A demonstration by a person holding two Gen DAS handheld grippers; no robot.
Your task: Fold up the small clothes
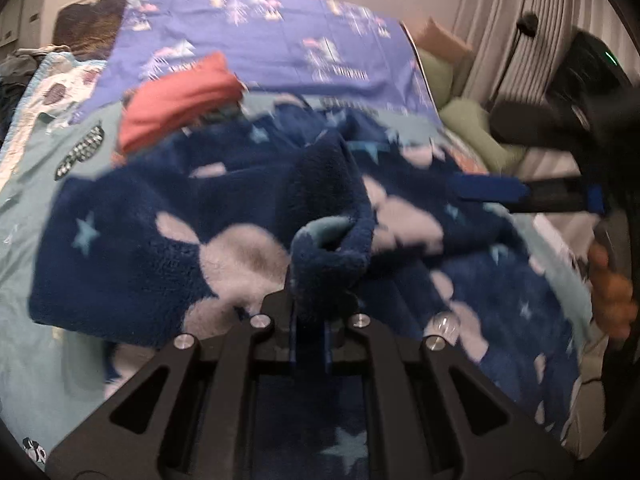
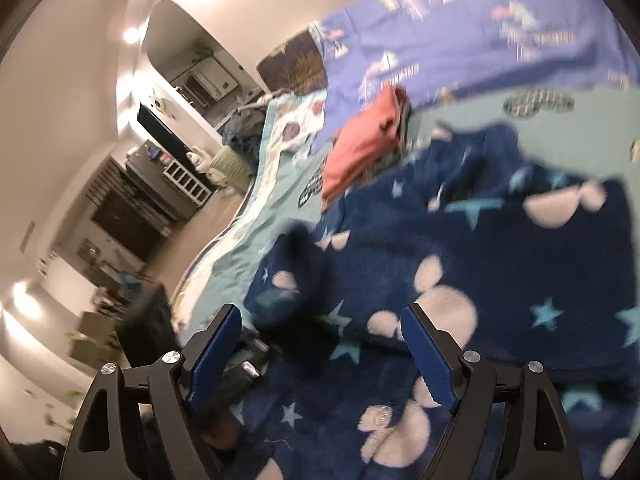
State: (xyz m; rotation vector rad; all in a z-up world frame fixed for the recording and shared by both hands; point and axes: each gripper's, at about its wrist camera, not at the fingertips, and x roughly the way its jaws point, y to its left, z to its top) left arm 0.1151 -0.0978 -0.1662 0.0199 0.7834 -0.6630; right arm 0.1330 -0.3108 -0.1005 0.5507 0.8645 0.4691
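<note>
A navy fleece garment [image 1: 168, 248] with stars lies on the bed [image 1: 36, 184], its teal sheet under a purple patterned cover [image 1: 280, 44]. The left hand-held gripper [image 1: 312, 312] pinches its bunched edge; the right hand-held gripper [image 2: 320, 356] gapes empty. Red folded cloth [image 2: 364, 140] lies beyond, curtains [image 1: 496, 20] far right.

Each black hand-held gripper [image 2: 320, 356] has blue pads [image 2: 426, 356] and 4 silver screws [image 2: 172, 357].

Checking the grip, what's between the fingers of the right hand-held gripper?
Nothing is gripped: in the right wrist view the right hand-held gripper stands open above the navy fleece garment.
</note>
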